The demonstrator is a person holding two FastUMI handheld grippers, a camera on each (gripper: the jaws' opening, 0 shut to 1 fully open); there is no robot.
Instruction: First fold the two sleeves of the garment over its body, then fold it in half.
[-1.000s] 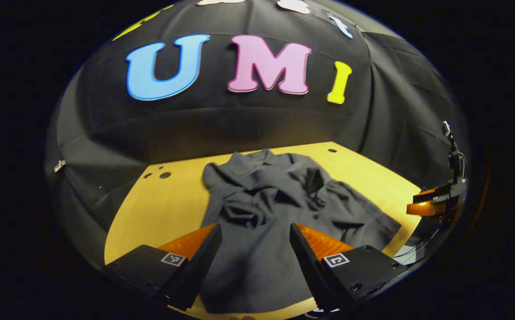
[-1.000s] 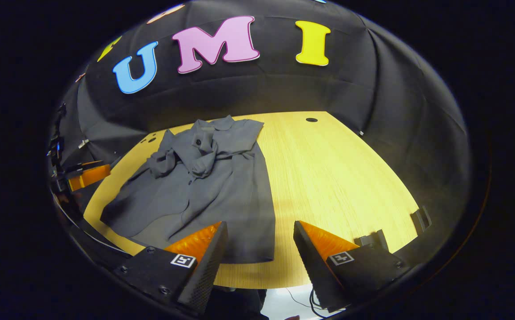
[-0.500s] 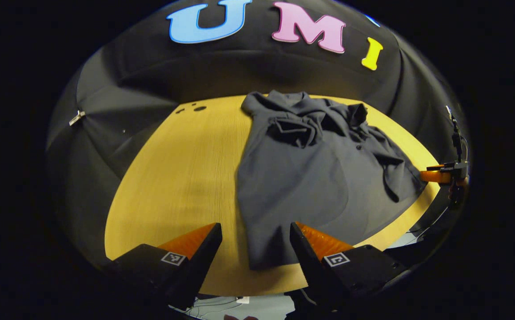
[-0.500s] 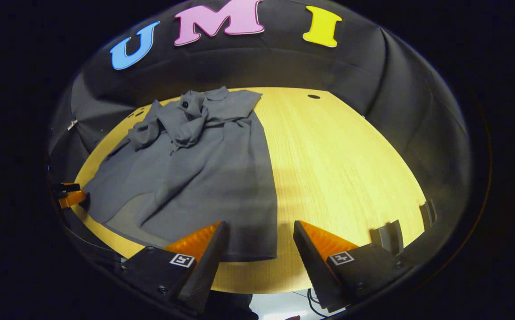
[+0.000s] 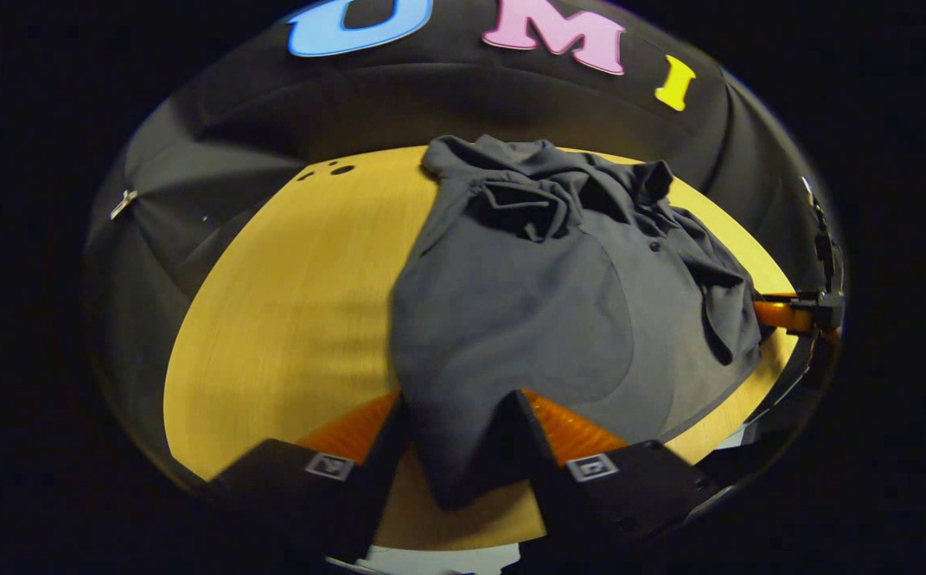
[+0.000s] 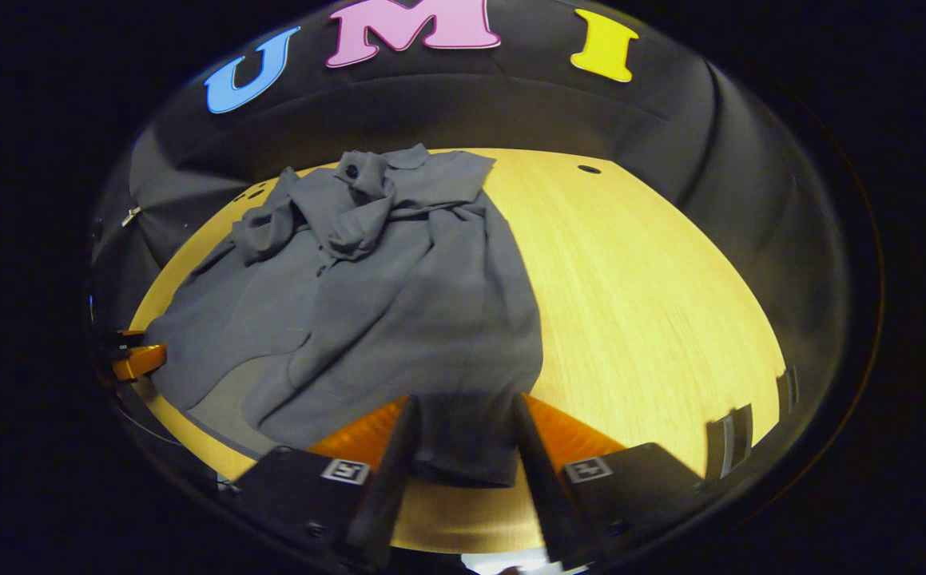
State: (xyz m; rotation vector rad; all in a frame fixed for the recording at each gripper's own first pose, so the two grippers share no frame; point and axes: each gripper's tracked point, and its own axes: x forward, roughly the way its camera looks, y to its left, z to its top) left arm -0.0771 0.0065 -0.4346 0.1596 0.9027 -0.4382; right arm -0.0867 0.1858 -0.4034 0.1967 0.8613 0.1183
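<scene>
Both jaws look closed down on cloth: your left gripper (image 5: 456, 447) has the near-left hem corner of the garment (image 5: 542, 295) between its fingers, and your right gripper (image 6: 463, 447) has the near-right hem corner the same way. Fingers sit tight vs the fabric on both sides, so I'd call both pinched, tho the actual contact pts are hidden by the cloth.

Garment is a dark grey button shirt, lying on the wooden table (image 5: 287, 303), collar at the far end by the booth wall, hem toward you at the near edge.

Progress, judging from how it lies: sleeves (image 6: 327, 216) are bunched up over the chest near the collar, so sleeve step looks done, if messy. Body still flat and full length w/ some wrinkles, so the half-fold isn't done yet.

Left to do: lift both hem corners, carry them fwd over the sleeves to the collar, lay down, let go.

Watch the bunched sleeves; they may slide out as hem goes over.
</scene>
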